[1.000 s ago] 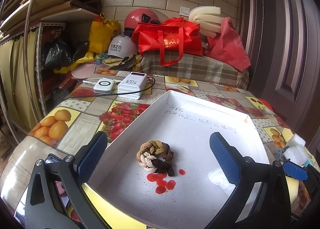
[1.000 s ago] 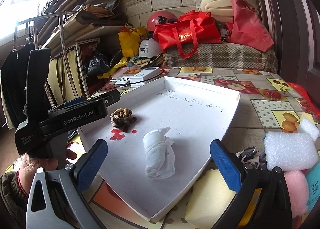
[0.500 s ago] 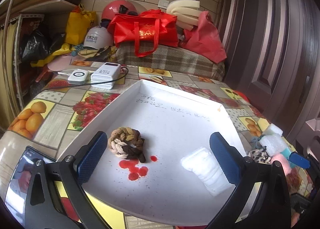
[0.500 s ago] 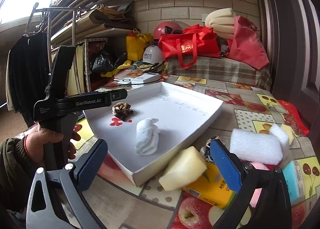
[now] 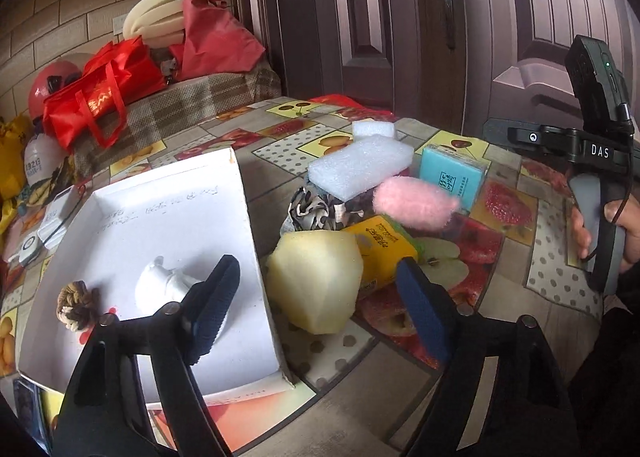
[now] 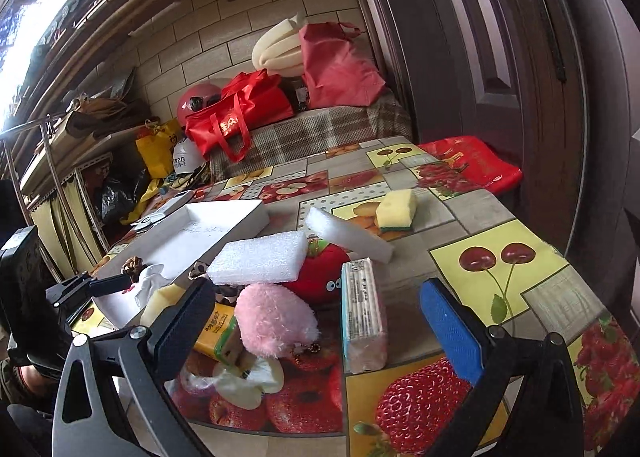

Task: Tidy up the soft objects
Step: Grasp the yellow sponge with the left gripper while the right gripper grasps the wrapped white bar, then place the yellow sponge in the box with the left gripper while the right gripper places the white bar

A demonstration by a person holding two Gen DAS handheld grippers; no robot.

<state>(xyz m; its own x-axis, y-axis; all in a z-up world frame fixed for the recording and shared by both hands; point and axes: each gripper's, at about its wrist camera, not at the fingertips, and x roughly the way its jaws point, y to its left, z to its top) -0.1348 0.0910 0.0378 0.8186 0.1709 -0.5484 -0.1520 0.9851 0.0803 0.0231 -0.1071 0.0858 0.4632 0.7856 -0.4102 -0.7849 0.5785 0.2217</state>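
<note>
Since the yellow foam lump (image 5: 316,281) at lower centre of the left view looks light and squashy, gripping its broad middle seems safest. It is pale, faceted, just beside the white tray (image 5: 256,241) on the table. Left tongs (image 5: 320,297) and right tongs (image 6: 320,321) gape wide, empty.

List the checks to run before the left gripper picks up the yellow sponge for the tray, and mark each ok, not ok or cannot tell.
1. Left gripper open: ok, jaws wide, nothing held.
2. Yellow sponge between the fingers: ok, roughly centred ahead.
3. Sponge free of neighbours: not ok, it touches the yellow pack.
4. Room in tray: ok, only the white cloth and rope knot lie inside.
5. Right gripper out of the way: ok, open, over the pink plush.
6. Fingers low enough: cannot tell.
</note>
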